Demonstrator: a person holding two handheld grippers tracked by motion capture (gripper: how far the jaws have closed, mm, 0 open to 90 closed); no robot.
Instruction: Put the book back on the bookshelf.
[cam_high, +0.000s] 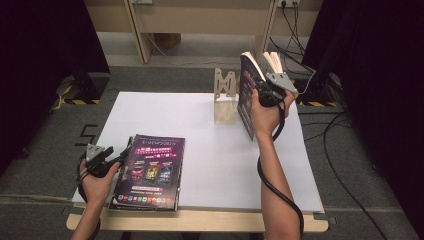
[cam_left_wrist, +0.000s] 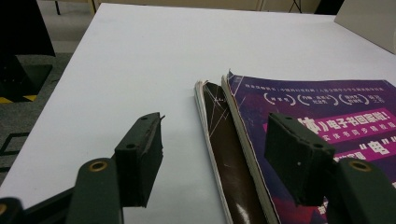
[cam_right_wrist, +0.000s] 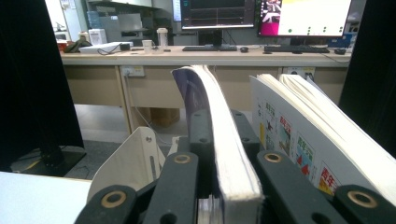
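A purple-covered book (cam_high: 246, 97) is held upright above the far right of the white table (cam_high: 210, 145). My right gripper (cam_high: 264, 91) is shut on it, the jaws pinching the cover and a sheaf of pages (cam_right_wrist: 223, 154). More printed pages (cam_right_wrist: 303, 140) fan out to the right of the jaws; whether they belong to the same book I cannot tell. A stack of purple-covered books (cam_high: 150, 172) lies flat at the near left. My left gripper (cam_high: 120, 157) hovers at the stack's left edge, open (cam_left_wrist: 215, 125), with its right finger (cam_left_wrist: 299, 158) over the top cover (cam_left_wrist: 336, 112).
A wooden bookstand (cam_high: 225, 95) stands just left of the lifted book, its side plate (cam_right_wrist: 130, 158) close to the jaws. Cables (cam_high: 345, 165) run over the floor to the right. Black curtains flank both sides. A desk with monitors (cam_right_wrist: 224, 14) is beyond.
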